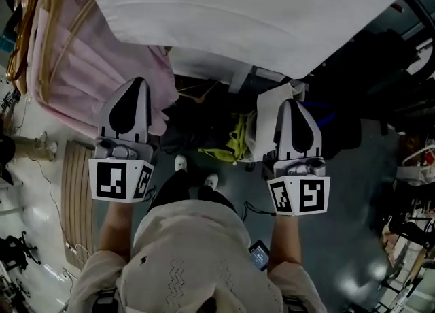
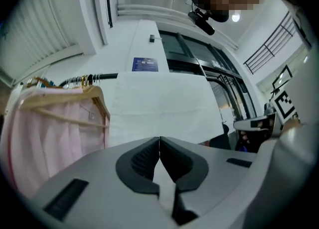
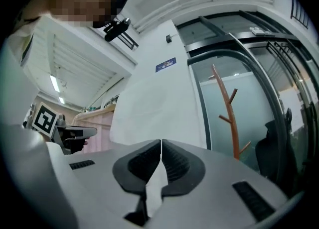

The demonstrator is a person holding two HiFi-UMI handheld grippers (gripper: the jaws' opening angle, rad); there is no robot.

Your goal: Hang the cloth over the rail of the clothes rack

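You hold the left tool (image 1: 138, 81) and right tool (image 1: 290, 102) out ahead, side by side, both pointing about level, each with its 2 jaws pressed together at the tips. The cloth (image 1: 251, 12) hangs over the rail (image 2: 99, 77) beyond them, beside a pink garment (image 1: 75, 67).

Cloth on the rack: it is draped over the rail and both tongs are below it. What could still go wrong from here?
1. The cloth hangs with a slanted lower edge, one corner lower than the rest. How much lies over the far side of the rail is hidden, so it might slide off.
2. Its left edge sits right beside the pink garment on wooden hangers. Moving those could drag the cloth askew.
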